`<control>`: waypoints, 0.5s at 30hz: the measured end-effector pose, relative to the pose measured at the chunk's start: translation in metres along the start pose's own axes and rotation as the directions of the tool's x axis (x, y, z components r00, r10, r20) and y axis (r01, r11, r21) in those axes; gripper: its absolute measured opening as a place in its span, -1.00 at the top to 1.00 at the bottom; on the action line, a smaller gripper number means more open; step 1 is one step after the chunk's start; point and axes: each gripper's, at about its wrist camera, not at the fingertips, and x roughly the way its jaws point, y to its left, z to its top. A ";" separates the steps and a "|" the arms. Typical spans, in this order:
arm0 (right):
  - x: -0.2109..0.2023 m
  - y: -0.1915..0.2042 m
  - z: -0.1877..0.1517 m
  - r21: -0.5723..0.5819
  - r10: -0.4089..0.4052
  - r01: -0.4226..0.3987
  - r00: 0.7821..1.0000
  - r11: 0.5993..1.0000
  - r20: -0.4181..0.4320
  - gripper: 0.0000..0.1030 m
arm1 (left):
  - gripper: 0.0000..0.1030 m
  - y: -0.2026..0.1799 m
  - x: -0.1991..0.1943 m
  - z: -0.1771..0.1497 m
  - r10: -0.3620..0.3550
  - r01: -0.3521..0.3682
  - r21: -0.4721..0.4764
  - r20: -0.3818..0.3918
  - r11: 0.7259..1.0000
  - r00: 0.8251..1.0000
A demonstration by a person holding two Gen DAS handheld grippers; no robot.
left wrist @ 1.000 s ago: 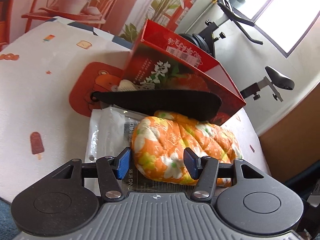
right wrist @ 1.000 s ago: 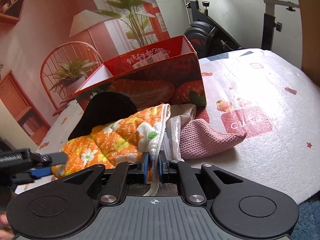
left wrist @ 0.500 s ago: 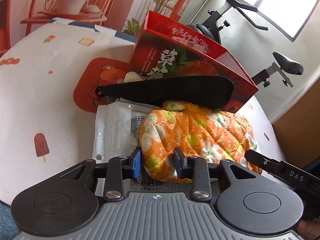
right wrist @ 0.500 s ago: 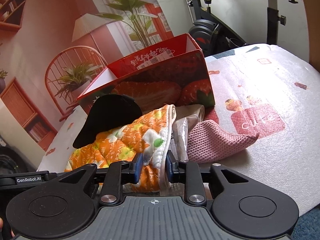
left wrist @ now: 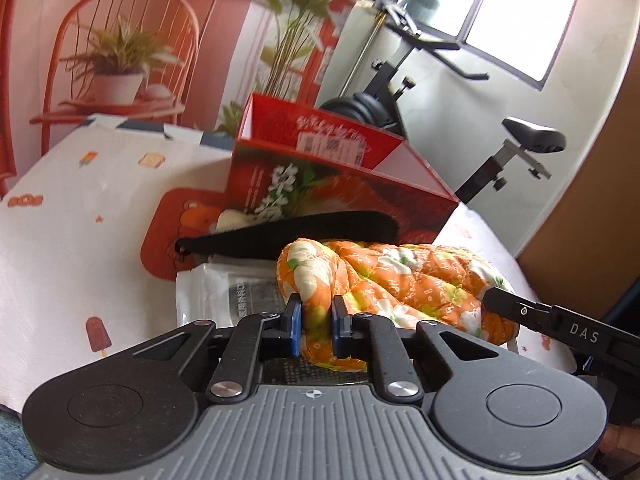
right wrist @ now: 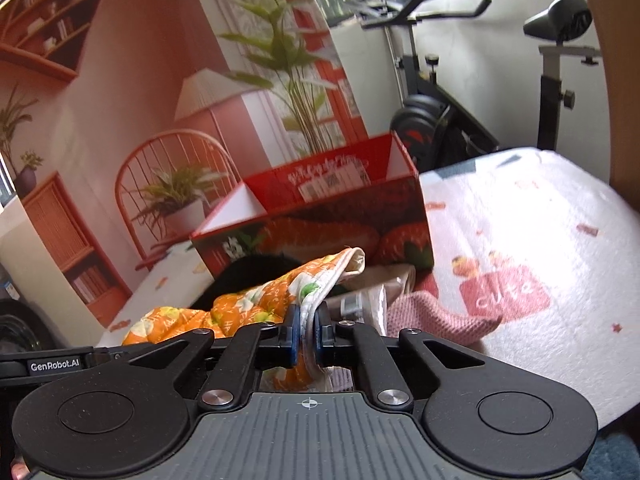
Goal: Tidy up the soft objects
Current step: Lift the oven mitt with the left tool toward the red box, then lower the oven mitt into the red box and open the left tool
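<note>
An orange floral quilted oven mitt (left wrist: 400,276) hangs between both grippers, just above the table. My left gripper (left wrist: 316,320) has its jaws closing tight, and the blue pads pinch the mitt's rounded end. My right gripper (right wrist: 306,328) also has its jaws closing, with the pads pressed on the mitt's (right wrist: 248,304) white-edged cuff. A red strawberry-printed box (left wrist: 340,184) stands open just behind. A flat black soft piece (left wrist: 304,228) leans at the box's foot. A pink knitted cloth (right wrist: 436,316) lies to the right of the cuff.
A clear plastic packet (left wrist: 224,292) lies under the mitt. The table wears a white printed cover (left wrist: 80,220). An exercise bike (right wrist: 440,120) stands beyond the table's far edge, and a brown panel (left wrist: 580,220) rises at the right.
The left jaws have closed from wide open onto the mitt's end. The right jaws loosened briefly, then pinched the cuff again. Both grippers have risen, and the mitt has come up off the packet.
</note>
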 end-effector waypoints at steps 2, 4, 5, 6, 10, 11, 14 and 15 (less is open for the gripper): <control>-0.009 0.002 0.003 -0.003 0.007 -0.007 1.000 1.000 0.025 0.87 | 0.70 -0.005 -0.010 0.001 -0.004 0.003 0.010 0.032 1.000 0.999; -0.017 0.005 0.007 -0.016 0.016 -0.015 0.998 1.000 0.057 0.87 | 0.70 -0.010 -0.019 0.004 -0.009 0.007 0.028 0.070 1.000 0.998; -0.020 0.007 0.010 -0.027 0.020 -0.018 0.997 0.999 0.071 0.87 | 0.70 -0.013 -0.023 0.006 -0.011 0.007 0.040 0.089 0.999 0.996; -0.023 0.009 0.013 -0.037 0.024 -0.021 0.996 0.999 0.082 0.87 | 0.70 -0.015 -0.026 0.008 -0.011 0.006 0.050 0.107 0.999 0.994; -0.024 0.016 0.030 -0.081 0.036 -0.027 0.993 0.996 0.114 0.87 | 0.70 -0.024 -0.027 0.021 -0.010 -0.003 0.087 0.158 0.996 0.987; -0.021 0.017 0.035 -0.088 0.040 -0.029 0.993 0.996 0.115 0.87 | 0.70 -0.027 -0.025 0.026 -0.007 -0.011 0.103 0.166 0.995 0.986; -0.011 0.019 0.057 -0.115 0.051 -0.036 0.991 0.993 0.127 0.87 | 0.70 -0.034 -0.018 0.045 -0.003 -0.026 0.144 0.197 0.989 0.980; -0.007 0.019 0.065 -0.130 0.055 -0.037 0.990 0.991 0.133 0.87 | 0.70 -0.036 -0.014 0.052 -0.003 -0.030 0.154 0.209 0.988 0.978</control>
